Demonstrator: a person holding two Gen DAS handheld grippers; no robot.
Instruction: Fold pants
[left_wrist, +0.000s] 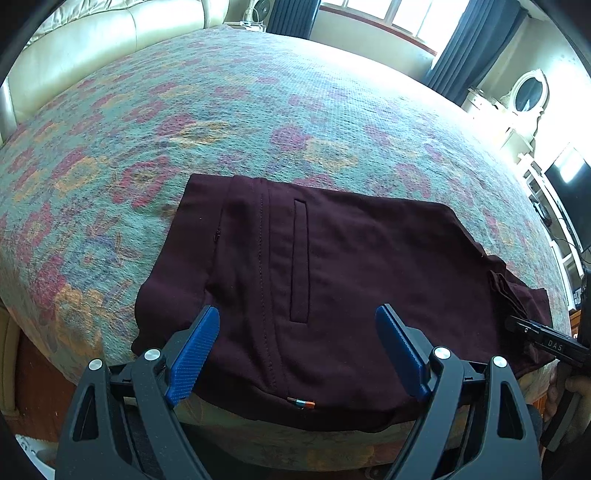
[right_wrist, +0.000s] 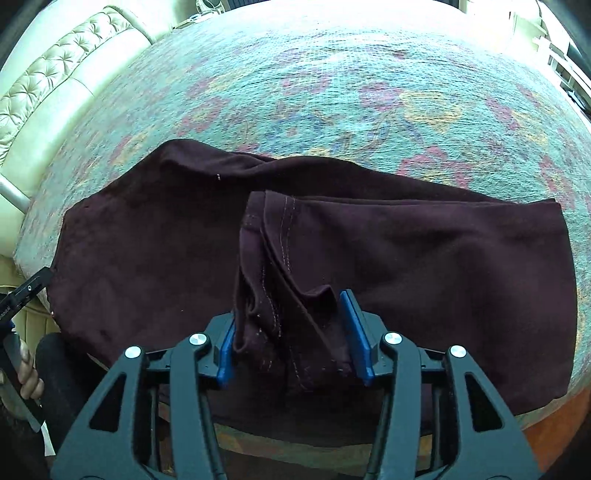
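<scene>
Right tongs (right_wrist: 291, 332): jaws partly apart, a bunched hem end of the maroon pants (right_wrist: 406, 288) lying between the blue pads (right_wrist: 355, 336). The cloth fills the gap and touches both pads, but looks slack rather than pinched; I judge this a release, not a grip. Left tongs (left_wrist: 297, 350): jaws wide apart, hovering over the seat panel beside the welt pocket (left_wrist: 299, 258), nothing between them.

Pants lie at the near edge of the bed, on a floral bedspread (left_wrist: 221, 110), already doubled over so the leg ends rest atop the upper part. Near edge slightly overhangs the mattress.

Step in hand, as judged: laying down the folded-over leg ends.
- Spread the right jaws fully before lifting, or the hem will drag up with the pads.
- Withdraw straight up, not sideways; the wad is loose and will shift.
- Hem is crumpled; needs flattening toward the fold edge.
- Left tongs could press the lower layer to stop it sliding off the bed.

Cream sofa (right_wrist: 55, 81) beyond, well apart.
</scene>
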